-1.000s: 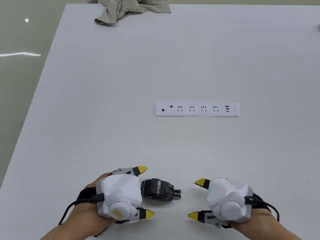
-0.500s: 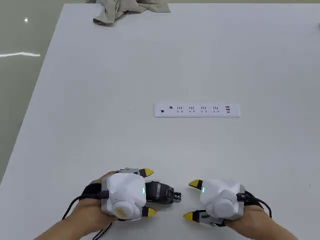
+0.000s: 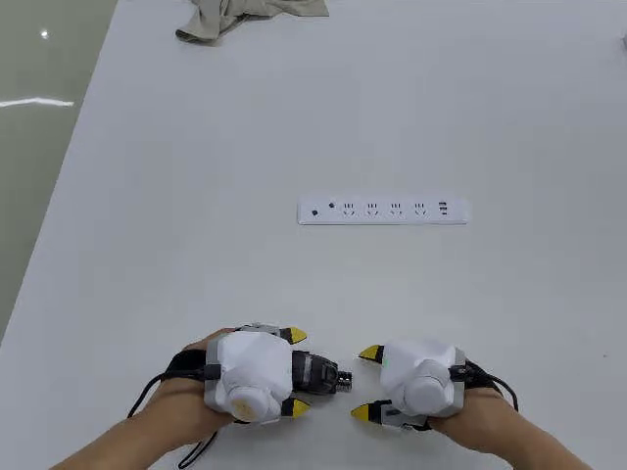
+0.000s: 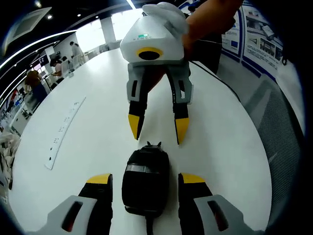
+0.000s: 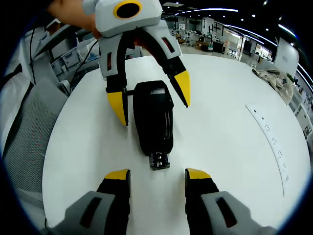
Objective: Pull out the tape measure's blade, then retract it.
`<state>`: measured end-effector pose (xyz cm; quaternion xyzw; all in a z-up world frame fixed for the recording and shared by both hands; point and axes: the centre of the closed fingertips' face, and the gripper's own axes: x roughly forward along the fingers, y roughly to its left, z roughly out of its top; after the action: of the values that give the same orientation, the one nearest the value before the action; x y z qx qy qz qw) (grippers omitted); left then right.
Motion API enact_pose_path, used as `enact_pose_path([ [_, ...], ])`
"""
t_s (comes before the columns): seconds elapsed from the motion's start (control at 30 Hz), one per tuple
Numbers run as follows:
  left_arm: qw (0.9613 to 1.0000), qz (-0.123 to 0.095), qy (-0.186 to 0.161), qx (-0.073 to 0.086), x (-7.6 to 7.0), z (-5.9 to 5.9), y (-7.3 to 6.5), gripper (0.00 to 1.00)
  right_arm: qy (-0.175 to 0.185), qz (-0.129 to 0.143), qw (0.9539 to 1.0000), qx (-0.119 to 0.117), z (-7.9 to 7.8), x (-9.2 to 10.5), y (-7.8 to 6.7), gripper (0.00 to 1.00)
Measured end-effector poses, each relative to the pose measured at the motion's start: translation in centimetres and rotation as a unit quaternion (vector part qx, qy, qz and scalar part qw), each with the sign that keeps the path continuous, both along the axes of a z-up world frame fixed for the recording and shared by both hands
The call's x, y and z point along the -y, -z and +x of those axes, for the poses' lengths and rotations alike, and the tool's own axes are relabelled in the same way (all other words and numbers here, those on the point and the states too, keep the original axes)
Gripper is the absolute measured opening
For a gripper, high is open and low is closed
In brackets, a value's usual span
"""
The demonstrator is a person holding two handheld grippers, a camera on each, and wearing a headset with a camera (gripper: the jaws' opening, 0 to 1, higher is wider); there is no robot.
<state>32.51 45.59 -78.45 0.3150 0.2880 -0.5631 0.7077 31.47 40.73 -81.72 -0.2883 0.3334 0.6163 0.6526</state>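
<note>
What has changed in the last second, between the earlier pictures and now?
The left claw slid forward, so its open jaws now straddle the tape measure. The right claw moved closer to the tape measure's blade end; it is open too and not touching it. Nothing is gripped yet. The tape measure, power strip and cloth stayed in place.

Overhead; opposed gripper views sharing tape measure (image 4: pixel 145 180)

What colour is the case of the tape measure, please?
The tape measure is black, seen best in the right gripper view.
</note>
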Motion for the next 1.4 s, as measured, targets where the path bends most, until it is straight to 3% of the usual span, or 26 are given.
enact_pose_path([
  [0.87,0.9992,0.022,0.033,0.003,0.3,0.1,0.8,0.36,-0.03,0.001,0.9995,0.007,0.2,-1.1,1.0,0.3],
  [1.4,0.9986,0.032,0.042,0.003,0.4,0.0,0.9,0.36,-0.049,0.002,0.9987,0.015,0.1,-1.6,1.1,0.21],
])
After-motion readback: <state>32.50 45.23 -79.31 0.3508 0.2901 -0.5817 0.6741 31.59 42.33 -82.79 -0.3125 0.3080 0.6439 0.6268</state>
